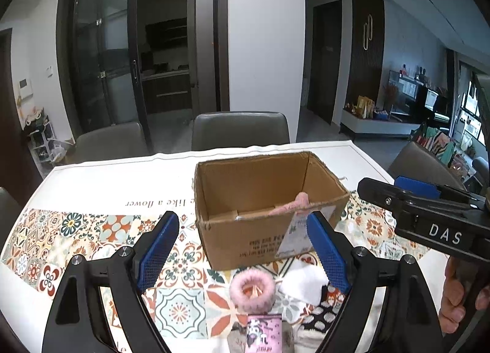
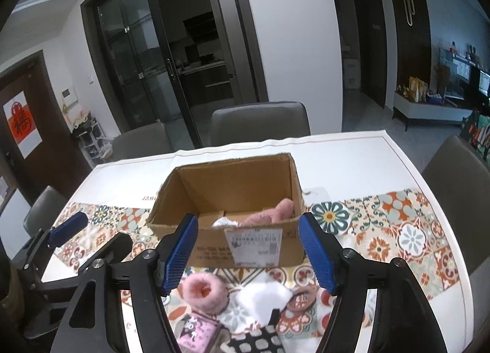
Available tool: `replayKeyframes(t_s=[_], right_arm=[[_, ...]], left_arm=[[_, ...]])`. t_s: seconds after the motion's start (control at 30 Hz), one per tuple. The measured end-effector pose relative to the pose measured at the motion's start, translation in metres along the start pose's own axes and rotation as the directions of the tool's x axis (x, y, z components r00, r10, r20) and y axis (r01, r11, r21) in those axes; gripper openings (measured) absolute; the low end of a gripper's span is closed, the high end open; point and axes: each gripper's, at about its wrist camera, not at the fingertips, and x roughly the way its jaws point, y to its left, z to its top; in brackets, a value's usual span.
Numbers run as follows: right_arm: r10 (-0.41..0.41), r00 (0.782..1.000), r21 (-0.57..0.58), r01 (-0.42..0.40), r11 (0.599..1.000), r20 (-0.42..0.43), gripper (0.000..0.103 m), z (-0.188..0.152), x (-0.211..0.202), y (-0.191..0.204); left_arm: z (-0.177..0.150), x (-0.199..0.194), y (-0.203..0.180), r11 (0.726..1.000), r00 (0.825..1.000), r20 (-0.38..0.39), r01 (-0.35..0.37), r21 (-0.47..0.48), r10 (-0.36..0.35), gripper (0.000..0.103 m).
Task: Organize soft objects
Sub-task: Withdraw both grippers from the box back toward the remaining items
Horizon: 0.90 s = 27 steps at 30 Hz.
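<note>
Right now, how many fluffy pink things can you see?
2. One pink plush piece lies inside the cardboard box. One pink fuzzy ring sits on the tablecloth before the box. More may hide deeper in the box.

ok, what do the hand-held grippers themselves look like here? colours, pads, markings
Both match: matte black angular frames with triangular cut-outs and silver screw heads. Left hand-held gripper and right hand-held gripper each carry two fingers faced with blue, finely ribbed pads. The right unit's black body shows white "DAS" lettering. A bare hand grips its handle; no cables visible.
</note>
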Motion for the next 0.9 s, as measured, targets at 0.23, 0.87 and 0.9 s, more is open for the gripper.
replayKeyframes(t_s=[0.23,0.87,0.9], right_arm=[[0.004,0.999,0.012,-0.004,1.000,-0.039,0.069,-0.020,-0.009,0.000],[0.000,0.979,0.041,0.008,0.999,-0.202,0.069,-0.085,-0.014,0.003],[0.001,0.977,0.041,0.008,0.999,-0.212,0.069,-0.088,-0.013,0.003]], left_arm=[[-0.019,-0.013,-0.003,1.000,0.999,-0.033,0.009,0.008,-0.008,0.086],[-0.083,-0.023,-0.007,0.998,0.980,-0.193,0.055,0.002,-0.054,0.086],[-0.086,-0.022,-0.006,0.998,0.977,-0.203,0.058,-0.001,-0.057,0.086]])
